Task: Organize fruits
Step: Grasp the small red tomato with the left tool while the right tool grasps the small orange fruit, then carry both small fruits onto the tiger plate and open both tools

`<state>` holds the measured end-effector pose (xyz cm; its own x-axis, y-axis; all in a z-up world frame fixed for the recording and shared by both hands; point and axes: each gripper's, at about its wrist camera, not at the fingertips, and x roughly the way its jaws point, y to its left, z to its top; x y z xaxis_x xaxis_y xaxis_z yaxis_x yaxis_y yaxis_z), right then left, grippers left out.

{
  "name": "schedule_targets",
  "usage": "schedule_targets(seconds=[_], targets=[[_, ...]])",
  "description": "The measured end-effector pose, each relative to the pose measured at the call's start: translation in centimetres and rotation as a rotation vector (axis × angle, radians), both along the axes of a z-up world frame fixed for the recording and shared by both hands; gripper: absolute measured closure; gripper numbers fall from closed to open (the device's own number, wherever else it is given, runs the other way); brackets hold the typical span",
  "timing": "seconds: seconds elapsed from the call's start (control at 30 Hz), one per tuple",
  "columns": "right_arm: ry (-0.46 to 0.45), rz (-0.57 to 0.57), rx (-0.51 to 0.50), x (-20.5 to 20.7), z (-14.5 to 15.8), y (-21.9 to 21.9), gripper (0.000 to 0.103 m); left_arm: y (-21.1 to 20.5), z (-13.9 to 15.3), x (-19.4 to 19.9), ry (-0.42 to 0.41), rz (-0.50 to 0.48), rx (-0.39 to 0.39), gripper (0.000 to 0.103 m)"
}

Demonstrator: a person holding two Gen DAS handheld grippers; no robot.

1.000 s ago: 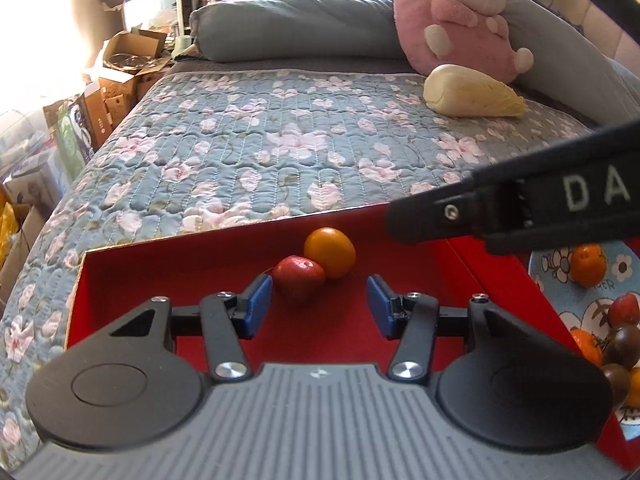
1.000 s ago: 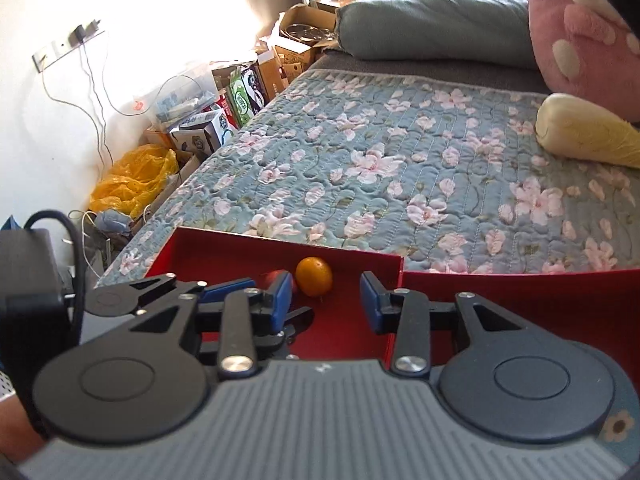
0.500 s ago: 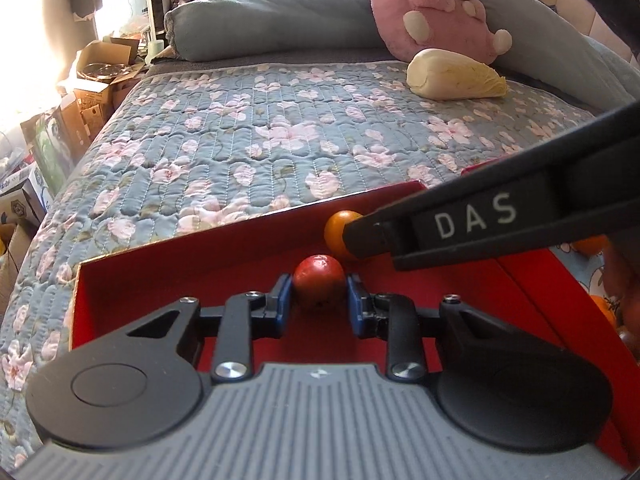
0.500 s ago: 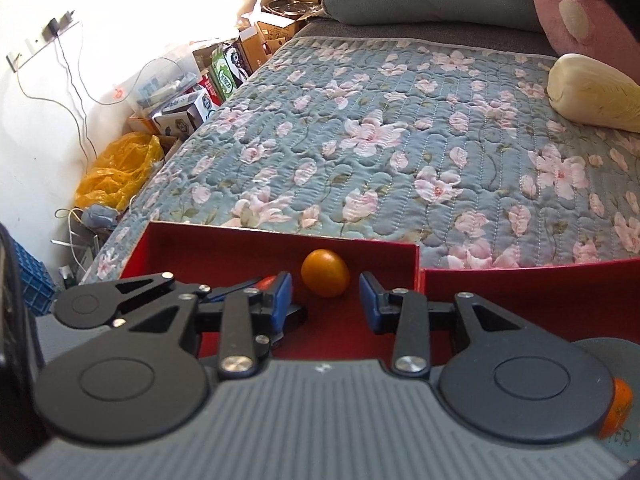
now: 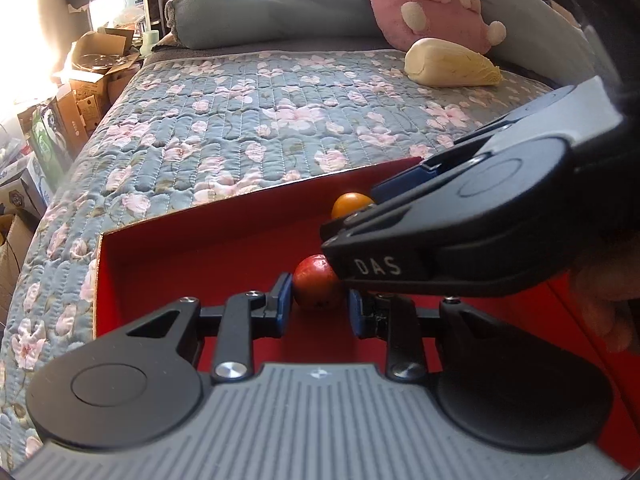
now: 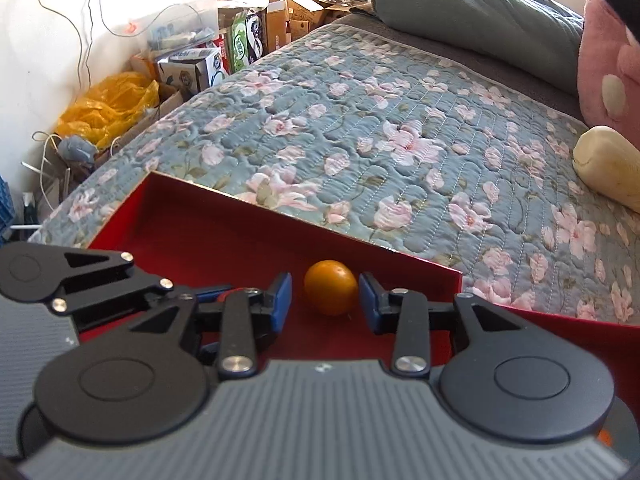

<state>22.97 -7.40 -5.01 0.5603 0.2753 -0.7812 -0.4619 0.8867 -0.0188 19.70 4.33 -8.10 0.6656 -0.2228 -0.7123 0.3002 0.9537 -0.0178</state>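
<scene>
Right gripper (image 6: 325,298) now nearer orange (image 6: 330,287), jaws apart.

A small round red fruit (image 5: 318,282), glossy with a dark speck low on its skin, sits low in a shallow red box (image 5: 200,248) whose open top shows a red floor and low red walls. A smooth, slightly oval orange fruit (image 6: 330,287) rests on the box floor close to the far wall, just beyond the red fruit and apart from it. The box lies on a quilted blue bedspread.
</scene>
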Motion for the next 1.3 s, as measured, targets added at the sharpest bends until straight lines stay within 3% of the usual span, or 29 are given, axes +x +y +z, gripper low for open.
schedule_targets(seconds=[0.13,0.17,0.2,0.47,0.97,1.3], targets=[[0.013,-0.027,-0.017,0.7,-1.0,-0.1,0.062,-0.1,0.0,0.0,0.000,-0.004,0.002,0.070],[0.007,-0.027,-0.033,0.8,-1.2,-0.2,0.070,-0.1,0.0,0.1,0.000,-0.003,0.002,0.070],[-0.005,-0.017,-0.043,0.8,-1.4,-0.3,0.070,-0.1,0.0,0.1,-0.002,-0.003,0.004,0.070],[-0.010,-0.034,0.040,-0.5,-0.4,-1.4,0.071,-0.5,0.1,0.1,0.006,0.023,0.013,0.069],[-0.060,-0.042,0.214,-7.6,4.7,-5.9,0.071,-2.1,1.5,-3.0,0.011,0.138,0.061,0.069],[-0.062,-0.035,0.260,-12.0,5.5,-9.8,0.071,-4.3,3.2,-5.6,-0.008,0.147,0.068,0.069]])
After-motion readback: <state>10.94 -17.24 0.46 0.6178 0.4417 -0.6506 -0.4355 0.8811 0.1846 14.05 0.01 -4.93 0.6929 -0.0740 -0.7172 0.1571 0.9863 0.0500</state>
